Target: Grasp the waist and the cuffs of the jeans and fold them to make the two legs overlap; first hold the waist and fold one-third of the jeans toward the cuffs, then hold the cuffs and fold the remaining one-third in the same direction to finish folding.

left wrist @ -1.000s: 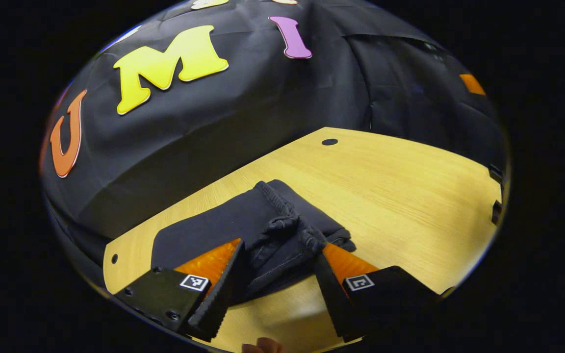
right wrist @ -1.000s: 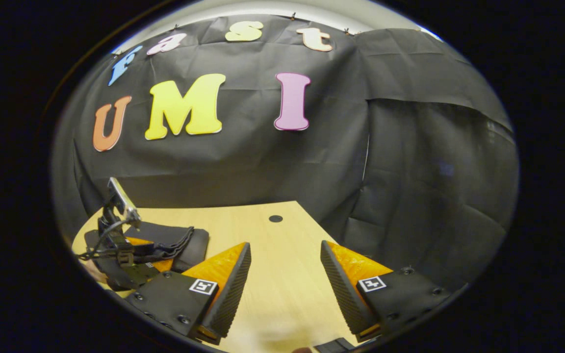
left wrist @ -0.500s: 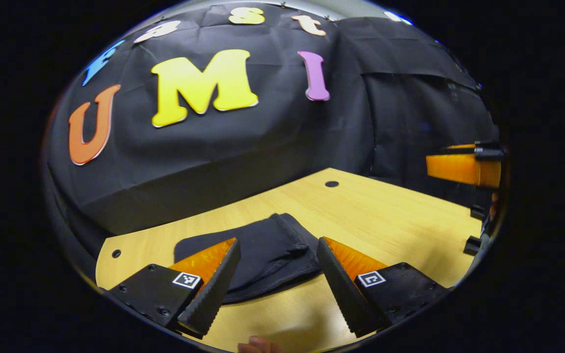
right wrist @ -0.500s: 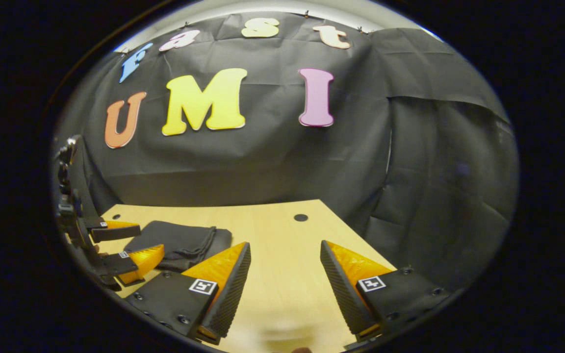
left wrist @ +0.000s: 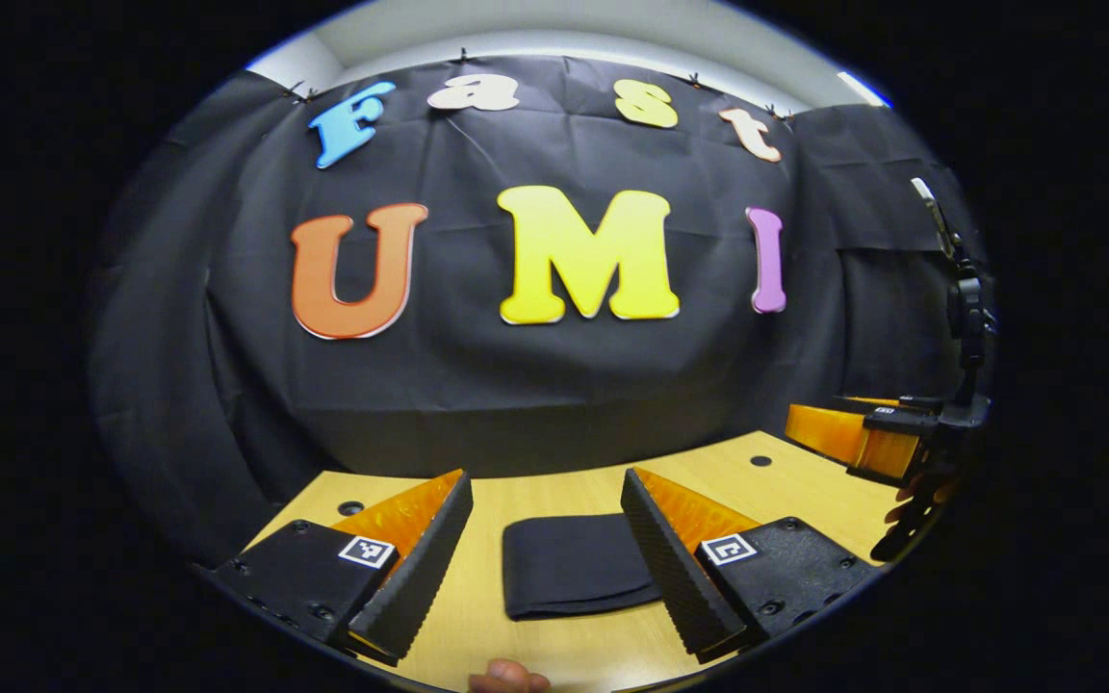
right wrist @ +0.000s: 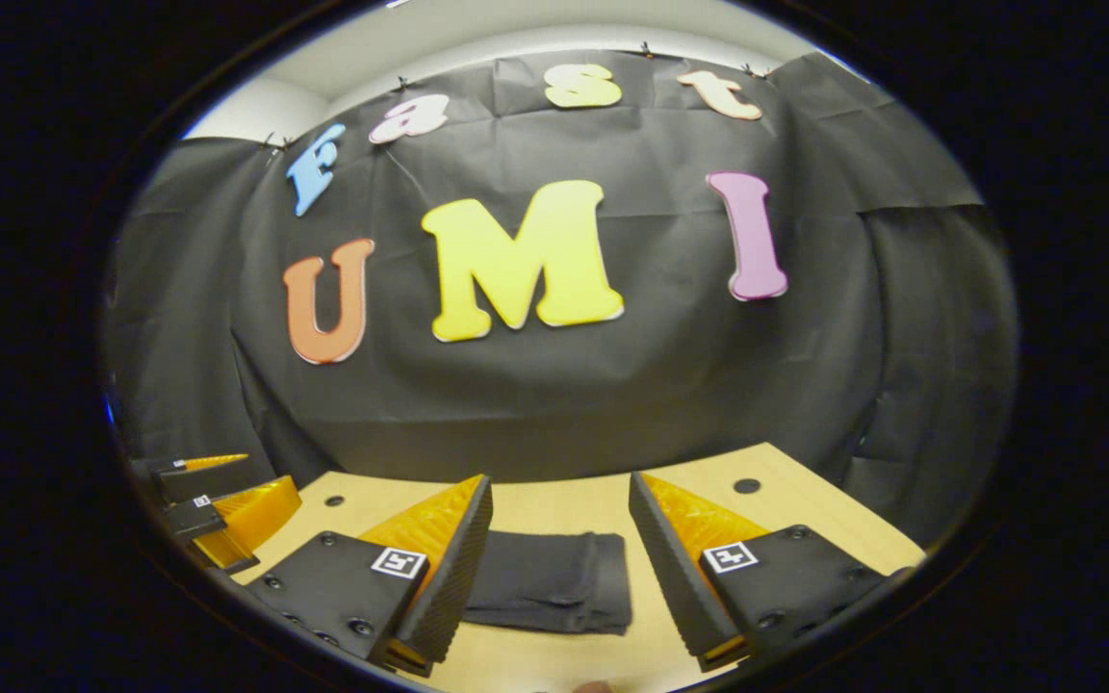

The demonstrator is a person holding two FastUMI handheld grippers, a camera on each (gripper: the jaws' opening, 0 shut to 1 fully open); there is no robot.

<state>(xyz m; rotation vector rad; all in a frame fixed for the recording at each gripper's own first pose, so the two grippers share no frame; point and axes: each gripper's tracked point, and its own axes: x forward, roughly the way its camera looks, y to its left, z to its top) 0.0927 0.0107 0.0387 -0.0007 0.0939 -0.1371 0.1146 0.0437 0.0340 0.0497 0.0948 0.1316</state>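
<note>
Evidently the folding was at or very near its end. The jeans lay on the bench as one compact, dark, flat packet, its layered edges showing at the right side in the right gripper view, with no loose leg or waist trailing out.

The left gripper hovered over the bench with its jaws spread wide and nothing between them; the packet sat on the wood just beyond, seen through the gap, apart from both fingers. The right gripper stood likewise open and empty, the packet framed between its fingers but not touched. Each gripper also showed off to the side in the other's view, raised above the bench and clear of the cloth.

Judging by that, both thirds seemed already laid over, and the step in hand was release and withdrawal. Any next move would call only for backing both grippers away without brushing the top layer, or, if an edge looked uneven, a light press to flatten it; the frames were too coarse to tell whether the edges lined up.
</note>
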